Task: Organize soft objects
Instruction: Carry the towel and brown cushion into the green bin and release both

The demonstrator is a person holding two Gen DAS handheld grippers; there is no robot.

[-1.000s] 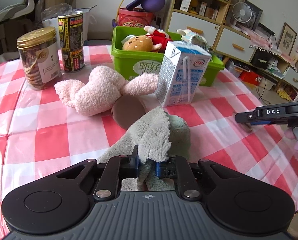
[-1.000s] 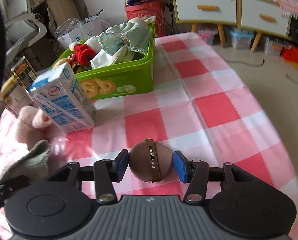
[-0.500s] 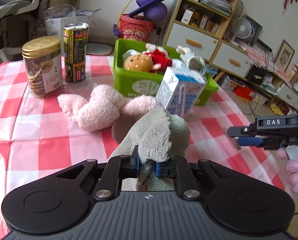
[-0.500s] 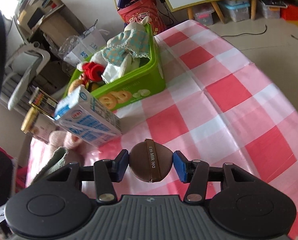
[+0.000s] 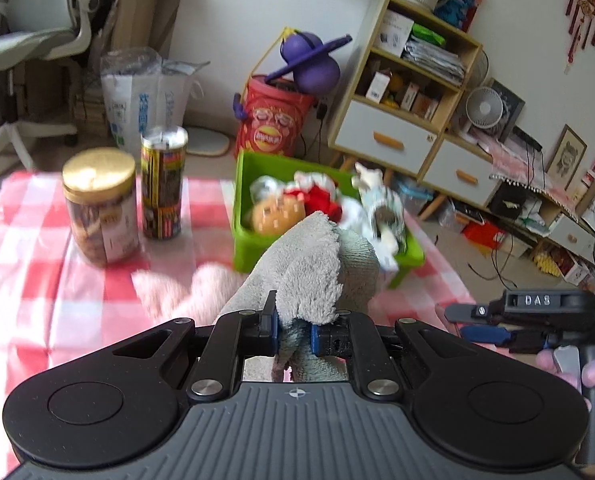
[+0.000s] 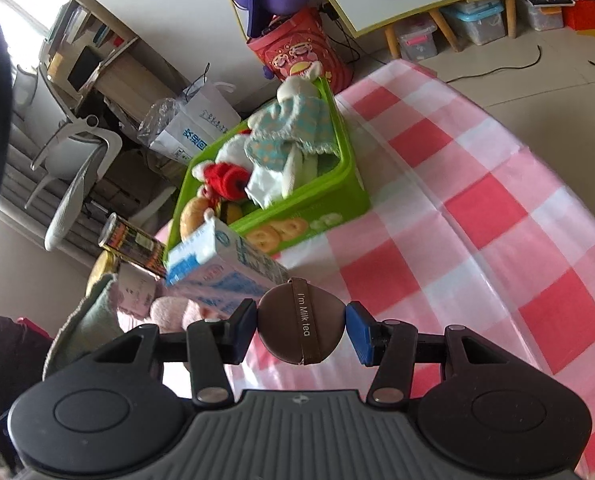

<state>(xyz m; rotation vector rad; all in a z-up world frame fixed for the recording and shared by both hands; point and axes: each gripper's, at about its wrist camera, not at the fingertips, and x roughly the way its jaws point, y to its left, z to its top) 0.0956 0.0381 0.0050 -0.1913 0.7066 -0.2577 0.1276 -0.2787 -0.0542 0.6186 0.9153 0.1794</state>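
Left gripper (image 5: 293,328) pinched a grey cloth (image 5: 313,264); right gripper (image 6: 300,330) clamped a brown pouch (image 6: 300,328) reading "I'm Milk tea", above the pink checked tablecloth (image 6: 497,208). Farther: milk carton (image 6: 225,270), green bin (image 6: 297,216) of soft toys, cabinet (image 5: 397,120).

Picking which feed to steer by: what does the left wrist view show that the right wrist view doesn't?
Left wrist only: the left gripper shut on the grey plush, and the shelf unit.
Right wrist only: the right gripper shut on the brown round plush, and the milk carton.
Both: the green bin of soft toys, the pink plush, the tall can.
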